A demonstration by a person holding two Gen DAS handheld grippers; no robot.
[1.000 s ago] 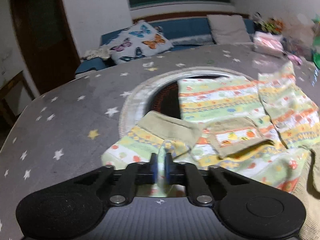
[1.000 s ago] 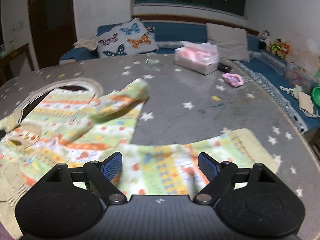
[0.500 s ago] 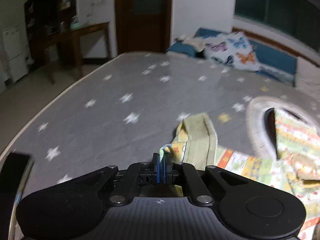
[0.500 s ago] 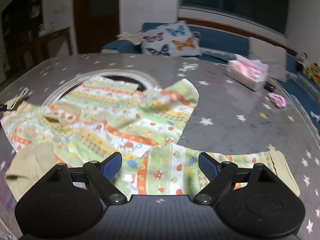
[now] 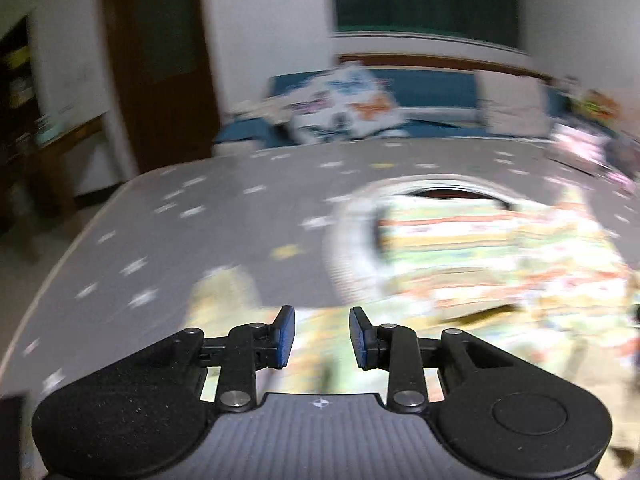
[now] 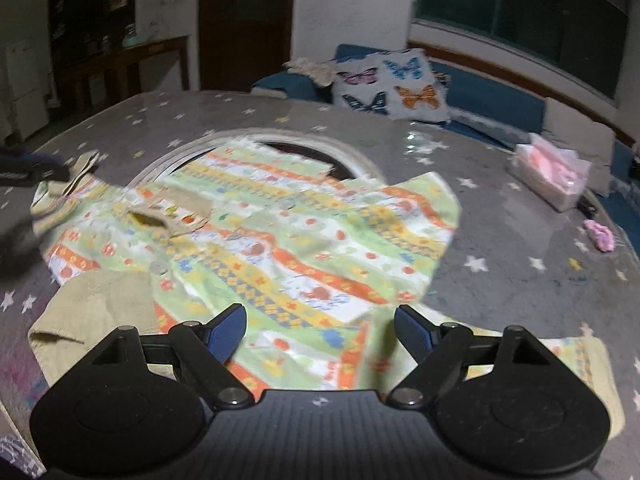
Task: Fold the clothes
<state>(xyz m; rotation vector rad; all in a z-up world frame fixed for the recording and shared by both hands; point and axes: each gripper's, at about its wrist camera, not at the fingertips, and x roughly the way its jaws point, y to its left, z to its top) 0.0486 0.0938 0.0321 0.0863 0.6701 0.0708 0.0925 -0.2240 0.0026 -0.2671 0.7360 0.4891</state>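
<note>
above shirt (image 5: 480,248), left gripper (image 5: 322,338) opening

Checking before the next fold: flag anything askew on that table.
The patterned shirt lies rumpled, not flat: its chest pocket gapes, and its top edge hangs over the round hole in the table cover.

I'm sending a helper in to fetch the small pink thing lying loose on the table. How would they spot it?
Start at the grey star-print tablecloth and find the clear bag of pink stuff at its far right. The small pink thing lies alone just nearer than that bag, well right of the patterned shirt: a crumpled lump, unwrapped.
</note>
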